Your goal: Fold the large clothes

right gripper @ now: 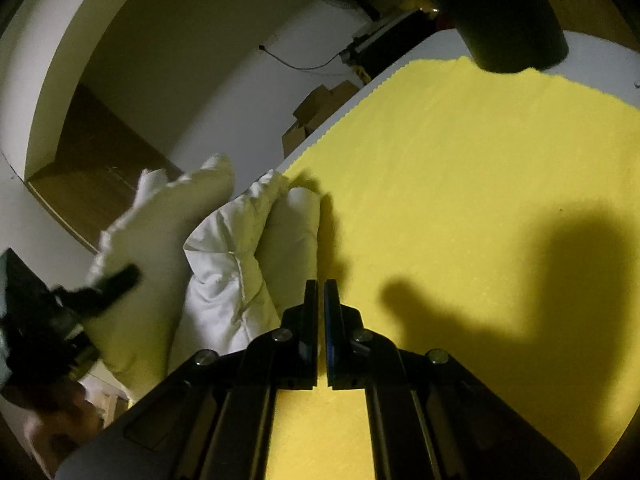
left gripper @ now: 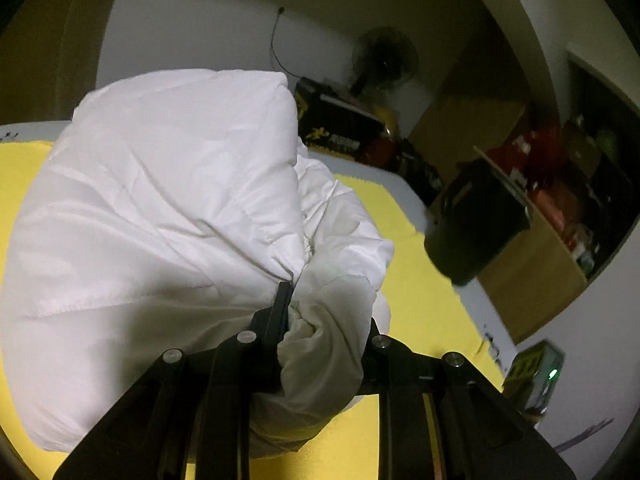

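A large white padded garment (left gripper: pixel 160 208) is bunched up over the yellow cloth (left gripper: pixel 424 300) that covers the table. My left gripper (left gripper: pixel 320 312) is shut on a thick fold of it; the fabric fills the jaws and hides the right finger. In the right wrist view the same white garment (right gripper: pixel 224 256) hangs over the left edge of the yellow cloth (right gripper: pixel 460 184), and the left gripper shows as a dark blur (right gripper: pixel 100 288). My right gripper (right gripper: pixel 321 292) is shut and empty, above the cloth just right of the garment.
A black cylinder (left gripper: pixel 476 224) hangs over the table's far right side; it also shows in the right wrist view (right gripper: pixel 504 16). An open cardboard box (left gripper: pixel 536 248) of goods, a standing fan (left gripper: pixel 382 60) and dark crates stand beyond the table. Cardboard boxes (right gripper: pixel 316 116) lie on the floor.
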{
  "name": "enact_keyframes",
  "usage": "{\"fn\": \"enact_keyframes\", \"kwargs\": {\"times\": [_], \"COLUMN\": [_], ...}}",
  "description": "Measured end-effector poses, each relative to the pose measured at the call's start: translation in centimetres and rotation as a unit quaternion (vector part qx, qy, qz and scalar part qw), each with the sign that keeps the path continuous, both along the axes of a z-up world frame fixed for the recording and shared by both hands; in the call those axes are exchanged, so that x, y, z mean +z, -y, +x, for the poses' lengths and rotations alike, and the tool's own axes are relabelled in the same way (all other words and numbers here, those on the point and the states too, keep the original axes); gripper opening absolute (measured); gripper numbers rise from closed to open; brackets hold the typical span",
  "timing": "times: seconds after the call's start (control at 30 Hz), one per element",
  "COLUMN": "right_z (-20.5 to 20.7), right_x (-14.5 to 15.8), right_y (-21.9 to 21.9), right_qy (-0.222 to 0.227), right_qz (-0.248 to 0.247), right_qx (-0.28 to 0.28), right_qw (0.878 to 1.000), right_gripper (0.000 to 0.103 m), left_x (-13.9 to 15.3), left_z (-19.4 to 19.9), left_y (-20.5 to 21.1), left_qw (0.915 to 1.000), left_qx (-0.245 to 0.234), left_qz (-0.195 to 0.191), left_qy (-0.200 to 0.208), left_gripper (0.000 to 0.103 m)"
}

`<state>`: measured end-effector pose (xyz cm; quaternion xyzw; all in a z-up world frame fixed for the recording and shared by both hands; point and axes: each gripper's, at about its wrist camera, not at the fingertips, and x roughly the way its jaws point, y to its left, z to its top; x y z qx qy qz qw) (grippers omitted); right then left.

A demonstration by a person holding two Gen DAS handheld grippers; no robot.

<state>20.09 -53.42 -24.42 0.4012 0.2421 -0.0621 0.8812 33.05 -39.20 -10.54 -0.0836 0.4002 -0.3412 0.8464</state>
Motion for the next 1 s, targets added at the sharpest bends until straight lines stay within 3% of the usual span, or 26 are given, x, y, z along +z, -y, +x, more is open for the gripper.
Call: {"fn": "enact_keyframes", "kwargs": {"times": [0.07, 0.23, 0.37, 0.53, 0.63, 0.67, 0.7, 0.73, 0.77, 0.8, 0.87, 1.0], "right_z": [-0.6, -1.4, -1.4, -1.6, -1.8, -1.8, -1.8, -1.7, -1.9, -1.9, -2.1, -2.6], "right_x": [0.1, 0.8, 0.6, 0.5, 0.6, 0.6, 0.6, 0.6, 0.8, 0.9, 1.4, 2.3], "right_y": [0.1, -0.1, -0.2, 0.0, 0.0, 0.0, 0.0, -0.1, -0.2, -0.3, -0.6, -1.0], "right_qy": [0.002, 0.01, 0.008, 0.004, 0.013, 0.015, 0.019, 0.023, 0.029, 0.035, 0.048, 0.076], "right_qz": [0.002, 0.007, 0.005, 0.005, -0.001, -0.001, -0.002, -0.004, -0.007, -0.011, -0.026, -0.044], "right_qx": [0.0, 0.003, -0.003, -0.016, -0.022, -0.022, -0.022, -0.023, -0.025, -0.026, -0.025, -0.021], "right_qw": [1.0, 1.0, 1.0, 1.0, 1.0, 1.0, 1.0, 0.999, 0.999, 0.999, 0.998, 0.996], "right_gripper": [0.004, 0.004, 0.004, 0.004, 0.008, 0.011, 0.025, 0.045, 0.055, 0.064, 0.065, 0.066], "left_x": [-1.0, -4.3, -5.8, -7.1, -6.3, -5.7, -5.2, -4.6, -3.7, -3.0, -1.5, 0.6], "left_z": [-0.5, -0.6, 0.3, 2.5, 1.8, 1.4, 0.6, -0.2, -1.5, -2.4, -4.6, -7.3], "left_y": [0.7, 2.6, 4.1, 4.1, 3.9, 3.6, 3.2, 3.1, 2.8, 2.5, 1.4, -4.6], "left_qw": [0.9999, 0.9973, 0.9944, 0.9931, 0.9942, 0.9941, 0.9932, 0.9919, 0.9897, 0.9885, 0.9852, 0.9822], "left_qx": [-0.012, -0.043, -0.055, -0.065, -0.081, -0.091, -0.109, -0.125, -0.143, -0.149, -0.165, -0.177], "left_qz": [0.01, 0.035, 0.08, 0.064, 0.055, 0.049, 0.035, 0.022, 0.01, 0.007, 0.009, -0.024], "left_qy": [-0.001, -0.048, -0.043, -0.073, -0.044, -0.032, -0.019, -0.009, 0.007, 0.022, 0.048, 0.057], "left_gripper": [0.02, 0.023, 0.025, 0.026, 0.029, 0.044, 0.068, 0.083, 0.103, 0.103, 0.103, 0.103]}}
